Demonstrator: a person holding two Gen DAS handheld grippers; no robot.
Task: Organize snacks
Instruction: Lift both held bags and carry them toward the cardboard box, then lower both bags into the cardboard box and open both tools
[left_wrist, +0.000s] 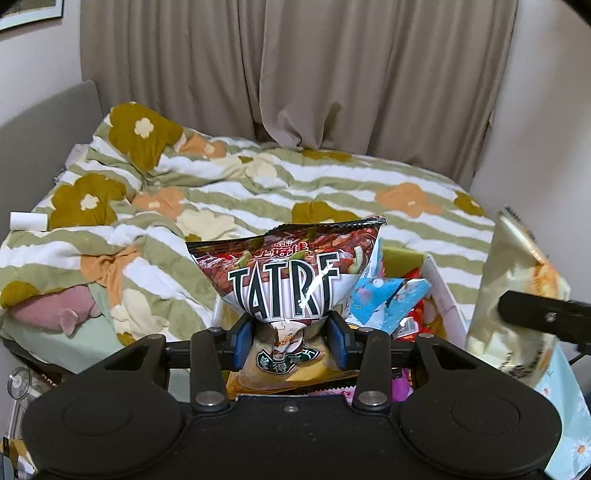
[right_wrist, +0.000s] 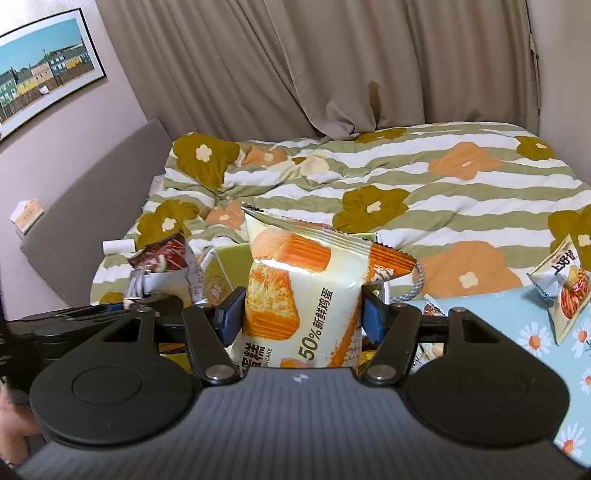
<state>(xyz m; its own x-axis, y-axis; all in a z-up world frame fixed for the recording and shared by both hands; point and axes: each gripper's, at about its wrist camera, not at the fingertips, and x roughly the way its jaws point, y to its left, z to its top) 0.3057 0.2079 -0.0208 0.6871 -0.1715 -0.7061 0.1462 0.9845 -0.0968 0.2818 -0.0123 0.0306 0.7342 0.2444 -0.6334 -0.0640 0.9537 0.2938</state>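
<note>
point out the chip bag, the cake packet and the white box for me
chip bag (left_wrist: 284, 288), left wrist view, on the big printed letters
cake packet (right_wrist: 295, 295), right wrist view, on the cake picture on its front
white box (left_wrist: 448, 299), left wrist view, on its right wall

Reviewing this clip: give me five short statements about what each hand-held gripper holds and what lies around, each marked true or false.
1. The left hand-held gripper pinches a chip bag. True.
2. The right hand-held gripper is empty. False: it grips a cake packet.
3. A flowered quilt covers the bed. True.
4. The curtain is drawn open onto a window. False: it hangs closed.
5. A snack packet lies on the daisy cloth. True.
</note>
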